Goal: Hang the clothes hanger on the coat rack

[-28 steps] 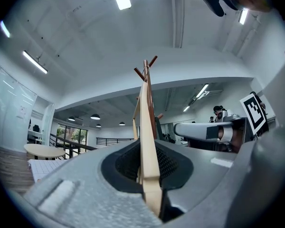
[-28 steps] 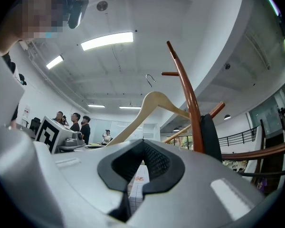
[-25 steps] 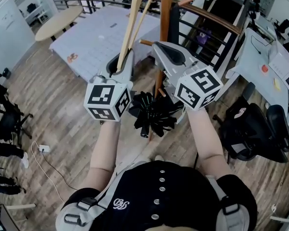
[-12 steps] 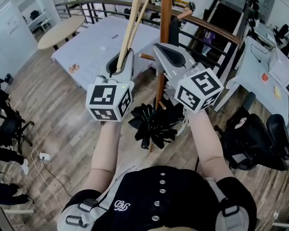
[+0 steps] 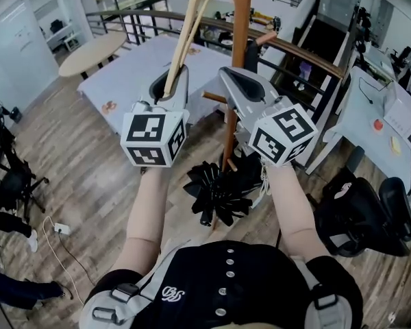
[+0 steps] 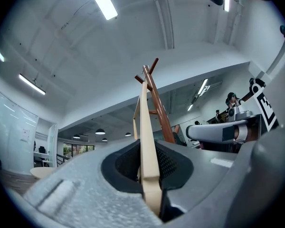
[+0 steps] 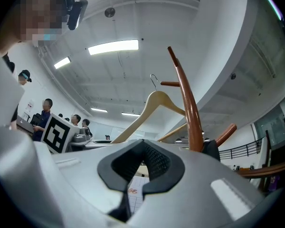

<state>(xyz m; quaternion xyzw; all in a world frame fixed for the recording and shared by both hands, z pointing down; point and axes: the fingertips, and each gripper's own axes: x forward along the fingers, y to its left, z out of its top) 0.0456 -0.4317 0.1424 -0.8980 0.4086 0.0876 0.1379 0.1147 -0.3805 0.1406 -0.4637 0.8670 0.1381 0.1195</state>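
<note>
The step in hand looks like the lift and approach: the wooden clothes hanger (image 7: 151,106) is up in the air beside the coat rack (image 5: 238,19) and, as far as these views show, its wire hook (image 7: 154,81) sits on no peg yet. The left claw (image 5: 177,81) is nearly closed, its dark pads pressing on the lower end of one hanger arm; from there the wood rises steeply to the shoulder, level with the top of the rack's brown pole. From the right gripper view the hook stands just beside a short side peg (image 7: 170,84) near the pole's top, on its left, with the upper prong (image 7: 174,57) curving above both; how far in front of or behind the peg the hook sits cannot be told. The right claw (image 5: 229,76) is raised next to the left one, pointing at the pole, its jaws together with nothing between them, only a white gridded table (image 5: 144,60) showing far beyond. I judge the next move needs the left claw to carry the hook a little higher than the peg, turn the hanger so the hook's opening faces it, then lower it on. Because the grip is out at the arm's end, the hanger may swing; the free claw could steady it.
</note>
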